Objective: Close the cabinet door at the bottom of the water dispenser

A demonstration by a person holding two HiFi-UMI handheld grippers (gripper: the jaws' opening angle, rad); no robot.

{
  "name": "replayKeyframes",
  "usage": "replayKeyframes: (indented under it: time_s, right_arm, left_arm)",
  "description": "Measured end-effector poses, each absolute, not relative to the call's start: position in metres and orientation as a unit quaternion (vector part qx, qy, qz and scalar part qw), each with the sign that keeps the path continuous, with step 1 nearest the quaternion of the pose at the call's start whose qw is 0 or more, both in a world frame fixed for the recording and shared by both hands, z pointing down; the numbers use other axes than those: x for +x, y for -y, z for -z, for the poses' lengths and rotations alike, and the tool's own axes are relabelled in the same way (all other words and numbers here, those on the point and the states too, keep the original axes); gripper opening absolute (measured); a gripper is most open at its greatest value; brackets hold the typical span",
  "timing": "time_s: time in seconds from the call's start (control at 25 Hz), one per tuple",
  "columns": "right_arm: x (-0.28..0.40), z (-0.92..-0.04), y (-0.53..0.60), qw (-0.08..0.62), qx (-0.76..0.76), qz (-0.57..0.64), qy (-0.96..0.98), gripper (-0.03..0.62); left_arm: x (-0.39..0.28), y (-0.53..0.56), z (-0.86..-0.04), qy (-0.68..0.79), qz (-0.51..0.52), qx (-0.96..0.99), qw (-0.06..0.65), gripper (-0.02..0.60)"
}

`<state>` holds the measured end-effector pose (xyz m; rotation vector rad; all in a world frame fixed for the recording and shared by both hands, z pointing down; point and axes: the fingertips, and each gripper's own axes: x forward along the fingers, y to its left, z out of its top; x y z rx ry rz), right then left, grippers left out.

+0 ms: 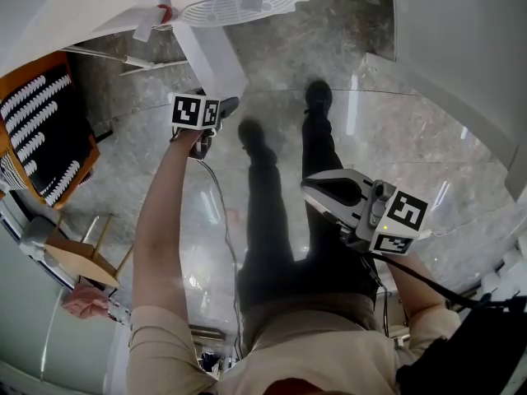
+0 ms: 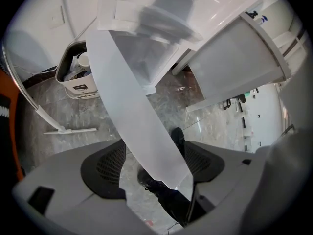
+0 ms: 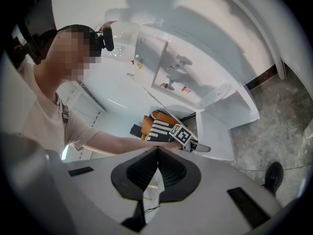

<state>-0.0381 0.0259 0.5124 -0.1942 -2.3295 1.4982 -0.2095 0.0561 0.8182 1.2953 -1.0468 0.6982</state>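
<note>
left gripper (image 2: 154, 165): jaws stand wide apart, pointing steeply down at the floor (image 2: 73, 111). the white cabinet door (image 2: 132, 97) passes between them as a long slanted strip, upper left to lower right in the left gripper view, its outer corner ending just inside the gap. neither pad looks pressed on the panel, so i judge no grip, more a straddle. in the head view the door stands swung out from the base of the water dispenser (image 1: 235, 8) toward the person, hinge end away, free end at this gripper. judgement: door not yet closed; the closing push must go across the panel's face, back toward the dispenser, with the left gripper already at the free end where leverage is best. right gripper (image 3: 156, 153): jaws together on nothing, held level near the person's waist, well apart from the door. left hand is clearly the nearer one.
</note>
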Motion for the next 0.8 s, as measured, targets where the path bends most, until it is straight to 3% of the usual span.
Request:
replayKeyframes:
  time_s: [0.8]
  right_arm:
    - [-0.029, -0.514, -0.014, 0.164, -0.058, -0.546, 0.82, 0.014]
  left_arm:
    - [-0.179, -0.02, -0.815, 0.443, -0.236, 0.57, 0.65, 0.348]
